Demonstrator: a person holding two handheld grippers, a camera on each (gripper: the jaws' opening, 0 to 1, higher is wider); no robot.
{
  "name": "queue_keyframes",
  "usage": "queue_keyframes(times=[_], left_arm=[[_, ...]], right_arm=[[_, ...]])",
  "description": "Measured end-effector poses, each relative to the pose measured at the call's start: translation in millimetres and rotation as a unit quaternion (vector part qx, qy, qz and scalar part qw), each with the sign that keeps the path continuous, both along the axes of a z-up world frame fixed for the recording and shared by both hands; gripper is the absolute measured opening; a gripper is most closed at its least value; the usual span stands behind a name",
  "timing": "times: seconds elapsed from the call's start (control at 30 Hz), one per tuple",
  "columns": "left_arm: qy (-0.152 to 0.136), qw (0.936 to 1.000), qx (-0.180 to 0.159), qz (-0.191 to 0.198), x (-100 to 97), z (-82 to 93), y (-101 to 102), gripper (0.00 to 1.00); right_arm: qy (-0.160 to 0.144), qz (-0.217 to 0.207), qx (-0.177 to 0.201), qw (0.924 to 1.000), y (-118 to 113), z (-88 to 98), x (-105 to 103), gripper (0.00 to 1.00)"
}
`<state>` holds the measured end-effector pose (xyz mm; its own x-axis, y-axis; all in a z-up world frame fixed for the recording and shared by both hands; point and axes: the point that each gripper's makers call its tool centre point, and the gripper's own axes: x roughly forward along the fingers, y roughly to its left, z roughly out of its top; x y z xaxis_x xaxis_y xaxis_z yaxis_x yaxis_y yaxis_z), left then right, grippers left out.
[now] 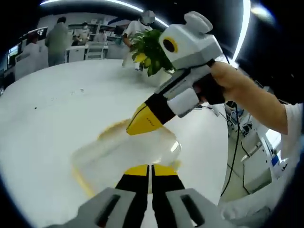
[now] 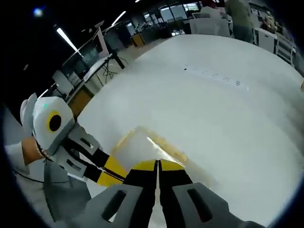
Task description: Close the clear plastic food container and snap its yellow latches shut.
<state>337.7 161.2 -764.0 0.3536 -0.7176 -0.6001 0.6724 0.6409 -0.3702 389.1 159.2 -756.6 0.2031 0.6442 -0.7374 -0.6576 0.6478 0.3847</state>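
Both claws (image 1: 151,167) (image 2: 158,164) are sitting pinched narrow, gripping nothing; container (image 1: 124,153) is lying on the bench (image 1: 52,118) just ahead, under the tips. You're risking skidding it sideways.

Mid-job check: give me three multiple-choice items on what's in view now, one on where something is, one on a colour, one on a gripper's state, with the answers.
1. Where is the potted plant?
A. on the far side of the white table
B. inside the container
C. on the floor

2. What colour are the jaw tips of the hand-held grippers?
A. red
B. yellow
C. blue

3. How do the jaws of the left hand-held gripper stand?
A. wide open
B. closed together
C. clamped on a cup

Answers: 1 A, it stands on the table beyond the clear container. 2 B, both pairs show yellow tips. 3 B, the jaws meet with nothing between them, as do those of the right hand-held gripper.
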Motion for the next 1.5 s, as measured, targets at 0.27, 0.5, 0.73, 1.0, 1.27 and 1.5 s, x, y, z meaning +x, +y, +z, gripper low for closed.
queue_keyframes(times=[0.27, 0.5, 0.73, 1.0, 1.27, 1.5], left_arm=[[0.027, 0.9984, -0.042, 0.025, -6.5, 0.2, 4.7, 0.00], [0.016, 0.9986, -0.042, 0.028, -2.8, 0.5, 4.1, 0.00], [0.017, 0.9981, -0.051, 0.031, -5.3, 0.7, 2.7, 0.00], [0.008, 0.9980, -0.055, 0.031, -6.2, 0.7, 0.1, 0.00], [-0.043, 0.9989, 0.019, 0.002, -4.3, 1.0, 2.3, 0.00], [-0.118, 0.9899, 0.044, -0.065, 1.3, 19.5, -10.5, 0.08]], right_arm=[[0.014, -0.013, 0.019, 0.9996, 7.5, -1.0, 7.5, 0.00], [-0.025, -0.038, 0.013, 0.9989, 6.5, 2.7, 30.3, 0.00], [-0.013, -0.045, -0.023, 0.9986, -6.1, -22.9, 38.1, 0.00], [-0.010, -0.051, -0.017, 0.9985, -6.0, -28.3, 41.1, 0.00], [-0.081, 0.029, -0.019, 0.9961, 4.7, -6.8, 45.5, 0.01], [-0.109, 0.247, -0.121, 0.9553, 11.6, 12.1, 12.7, 0.14]])
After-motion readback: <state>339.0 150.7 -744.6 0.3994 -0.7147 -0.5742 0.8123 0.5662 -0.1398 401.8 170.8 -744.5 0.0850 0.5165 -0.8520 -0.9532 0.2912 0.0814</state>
